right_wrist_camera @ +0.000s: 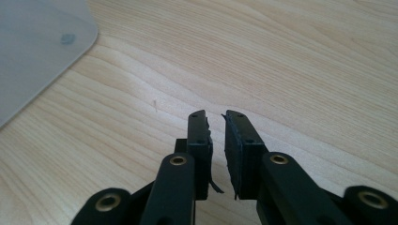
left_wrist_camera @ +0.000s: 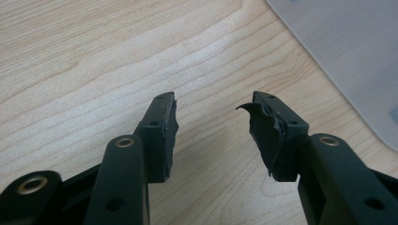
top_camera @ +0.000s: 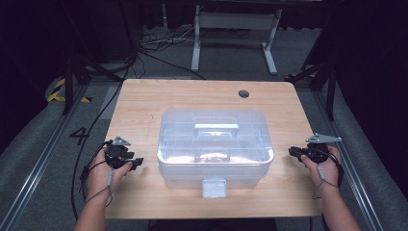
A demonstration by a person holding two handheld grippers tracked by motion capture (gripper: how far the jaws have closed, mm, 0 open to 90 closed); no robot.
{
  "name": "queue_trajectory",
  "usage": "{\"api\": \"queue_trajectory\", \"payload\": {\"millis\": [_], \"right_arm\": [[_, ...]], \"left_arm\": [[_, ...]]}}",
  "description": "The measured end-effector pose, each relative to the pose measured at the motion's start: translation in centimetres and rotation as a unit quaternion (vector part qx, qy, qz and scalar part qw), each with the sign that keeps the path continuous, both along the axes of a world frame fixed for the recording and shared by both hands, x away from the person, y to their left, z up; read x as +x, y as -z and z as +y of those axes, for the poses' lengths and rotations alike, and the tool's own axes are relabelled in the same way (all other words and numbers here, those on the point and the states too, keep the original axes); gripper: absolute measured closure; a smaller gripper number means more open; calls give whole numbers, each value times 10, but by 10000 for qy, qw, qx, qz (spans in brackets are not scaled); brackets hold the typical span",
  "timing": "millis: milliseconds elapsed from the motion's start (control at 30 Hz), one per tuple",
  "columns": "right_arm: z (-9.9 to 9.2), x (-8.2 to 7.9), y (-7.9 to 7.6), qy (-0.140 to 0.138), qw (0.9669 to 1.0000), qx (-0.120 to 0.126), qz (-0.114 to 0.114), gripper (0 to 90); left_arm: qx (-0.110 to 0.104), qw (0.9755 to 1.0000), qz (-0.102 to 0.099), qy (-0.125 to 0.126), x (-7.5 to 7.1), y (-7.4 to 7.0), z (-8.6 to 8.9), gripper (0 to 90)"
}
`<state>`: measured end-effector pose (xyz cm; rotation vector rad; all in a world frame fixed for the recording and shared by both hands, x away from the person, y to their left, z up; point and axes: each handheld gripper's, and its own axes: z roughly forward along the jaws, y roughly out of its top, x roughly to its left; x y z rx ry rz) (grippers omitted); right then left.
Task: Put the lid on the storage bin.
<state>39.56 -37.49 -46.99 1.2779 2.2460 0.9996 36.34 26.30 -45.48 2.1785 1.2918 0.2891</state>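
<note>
High view: you flanked the clear storage box [top_camera: 215, 147], centred on the table [top_camera: 144, 96], for a two-sided approach. Left gripper view: the left gripper [left_wrist_camera: 213, 129] stood wide apart, empty. Right gripper view: the right gripper [right_wrist_camera: 216, 140] was narrowly parted, empty.

A light wooden table [top_camera: 144, 101] is standing on a grey carpeted floor [top_camera: 38, 139], its grain running left to right. A clear plastic lidded box [top_camera: 214, 144] is sitting right in the middle of it, its latch facing the near edge. A small dark round hole [top_camera: 244, 93] is showing near the far right corner. The rest of the top is lying bare.
</note>
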Motion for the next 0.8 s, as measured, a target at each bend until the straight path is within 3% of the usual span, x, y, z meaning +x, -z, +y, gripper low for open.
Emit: {"api": "queue_trajectory", "payload": {"millis": [233, 300, 333, 400, 533, 800], "right_arm": [[2, 0, 5, 66, 10000, 48, -47, 694], [2, 1, 7, 82, 9999, 23, -62, 599], [2, 1, 7, 82, 9999, 23, -62, 599], [4, 3, 11, 110, 9999, 113, -68, 478], [5, 6, 15, 151, 9999, 49, -12, 356], [5, 8, 20, 142, 9999, -5, -11, 291]], "left_arm": [[1, 10000, -10, 19, 0, 2, 0, 504], [16, 10000, -29, 17, 1, 2, 0, 504], [16, 10000, -29, 17, 1, 2, 0, 505], [-11, 10000, -24, -6, 0, 1, 1, 506], [-33, 10000, -34, -9, 1, 2, 2, 503], [-88, 9999, -64, -33, 2, 5, 2, 463]]}}
